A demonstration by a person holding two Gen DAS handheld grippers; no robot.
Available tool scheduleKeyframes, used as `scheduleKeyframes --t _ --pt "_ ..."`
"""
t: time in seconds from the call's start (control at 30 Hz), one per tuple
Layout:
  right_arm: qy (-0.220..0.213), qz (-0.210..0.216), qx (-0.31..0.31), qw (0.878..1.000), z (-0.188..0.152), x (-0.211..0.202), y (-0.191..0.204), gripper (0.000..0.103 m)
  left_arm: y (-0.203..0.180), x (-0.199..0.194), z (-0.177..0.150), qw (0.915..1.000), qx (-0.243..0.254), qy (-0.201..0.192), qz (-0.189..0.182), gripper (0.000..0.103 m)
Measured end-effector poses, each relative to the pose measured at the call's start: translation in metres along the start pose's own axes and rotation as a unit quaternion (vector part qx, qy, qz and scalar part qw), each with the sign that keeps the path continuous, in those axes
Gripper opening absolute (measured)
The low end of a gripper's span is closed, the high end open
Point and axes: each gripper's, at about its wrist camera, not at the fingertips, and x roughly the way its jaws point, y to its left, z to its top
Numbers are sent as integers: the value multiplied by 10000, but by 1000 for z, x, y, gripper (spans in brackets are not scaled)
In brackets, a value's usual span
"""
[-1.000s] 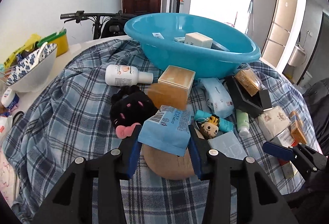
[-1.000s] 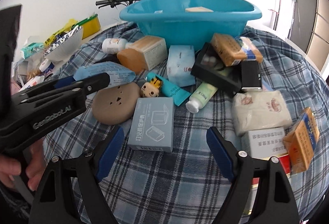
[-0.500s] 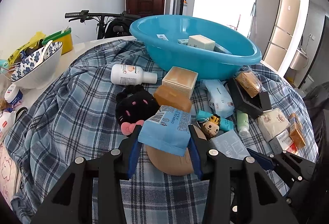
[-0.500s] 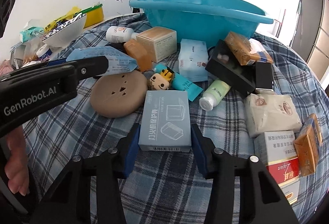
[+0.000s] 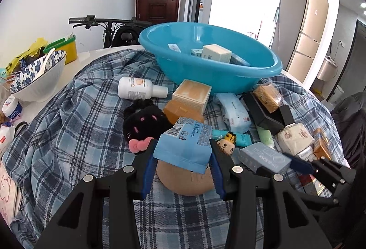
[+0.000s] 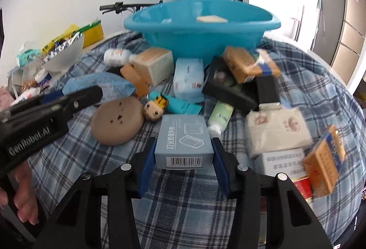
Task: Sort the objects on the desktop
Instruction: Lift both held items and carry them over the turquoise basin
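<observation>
— What are the tongs doing right now?

— The left gripper is clamping a light blue pouch between its blue pads, jaws drawn in narrow around it. The pouch is hanging just above a round brown disc lying on the plaid cloth.

— And the other one?

— The right gripper is squeezing a grey-blue box, barcode end facing the camera, pads pressing on both long sides. From the left camera the box is looking tilted, its far end raised off the cloth.

— Where is all that relative to the blue basin?

— Both held things are sitting on the near side of the basin, well apart from it. Between them and the basin are lying a tan box, a white bottle, a black plush and a little figurine.

— Anything in the basin?

— A cream box and some smaller packets are resting inside.
</observation>
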Motion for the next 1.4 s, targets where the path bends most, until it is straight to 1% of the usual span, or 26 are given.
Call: scheduleKeyframes --t 0.27,0.47,0.63,0.77,0.97,1.23,1.3,1.37,1.4 --pt "-430 -88 -86 9990 16 -22 -2 46 -7 -9 7 9996 161 -219 21 45" --pt "-792 -154 -189 9966 33 -43 -1 46 -12 -28 21 9981 276 -558 0 45" --pt "-1221 -203 -271 9919 50 -67 3 46 -16 -44 40 9962 314 -812 -94 45" --pt "-1541 -259 -298 9873 62 -84 4 46 -22 -57 58 9930 406 -1103 -85 45" --pt "-1922 -308 -324 9803 81 -105 3 46 -28 -76 82 9884 389 -1460 -151 45" --pt "-2496 -298 -325 9674 104 -138 3 46 -32 -104 110 9802 388 -1932 -180 45" --pt "-2639 -296 -332 9635 110 -144 4 46 -35 -111 115 9779 405 -2048 -92 45" --pt "-2777 -299 -333 9596 116 -151 5 46 -40 -117 120 9744 496 -2191 76 45" --pt "-2854 -317 -331 9573 118 -154 6 46 -41 -120 122 9726 501 -2270 76 45"
